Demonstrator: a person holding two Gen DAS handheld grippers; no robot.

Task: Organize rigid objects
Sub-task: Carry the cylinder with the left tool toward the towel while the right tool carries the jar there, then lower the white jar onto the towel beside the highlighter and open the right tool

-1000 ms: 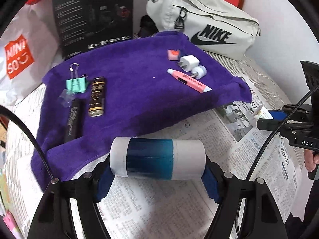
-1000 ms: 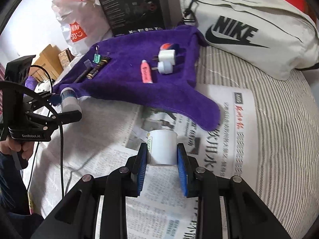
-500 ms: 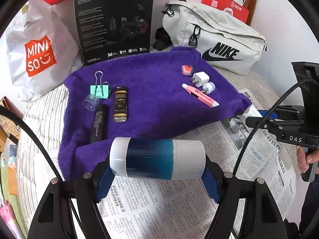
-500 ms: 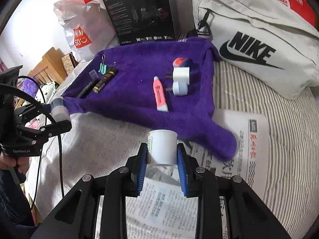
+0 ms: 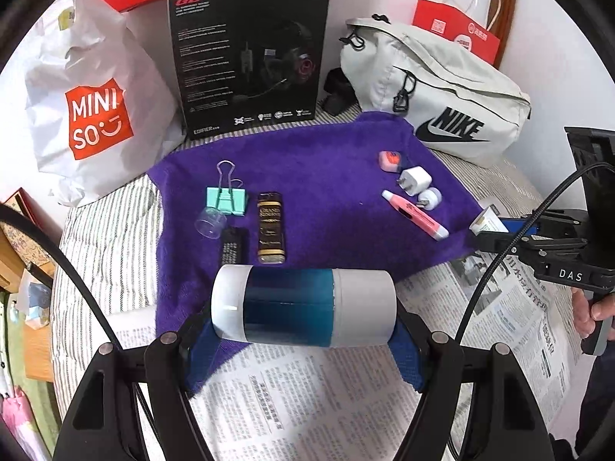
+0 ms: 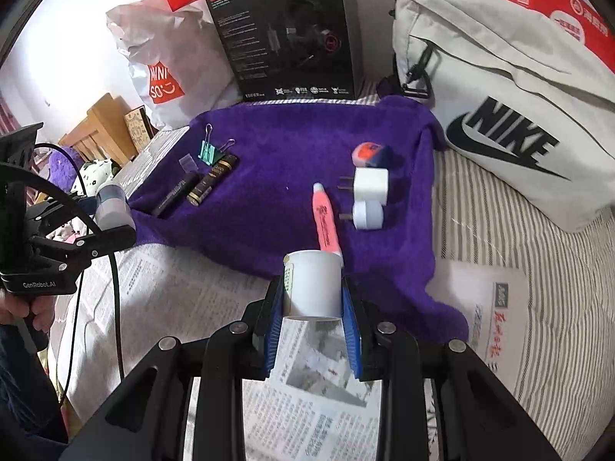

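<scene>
My left gripper is shut on a white and blue cylinder, held crosswise above the near edge of the purple towel. My right gripper is shut on a small white tube above the towel's near edge. On the towel lie a green binder clip, a clear cap, a black stick, a brown-gold bar, a pink marker, a white charger, a round white plug and a pink-blue eraser.
Newspaper covers the striped bed in front. Behind the towel stand a Miniso bag, a black headset box, a grey Nike bag and a red paper bag. Wooden furniture is at the left.
Both grippers have risen and drawn closer to the towel with their loads still held. The towel's items now sit nearer in both views.
</scene>
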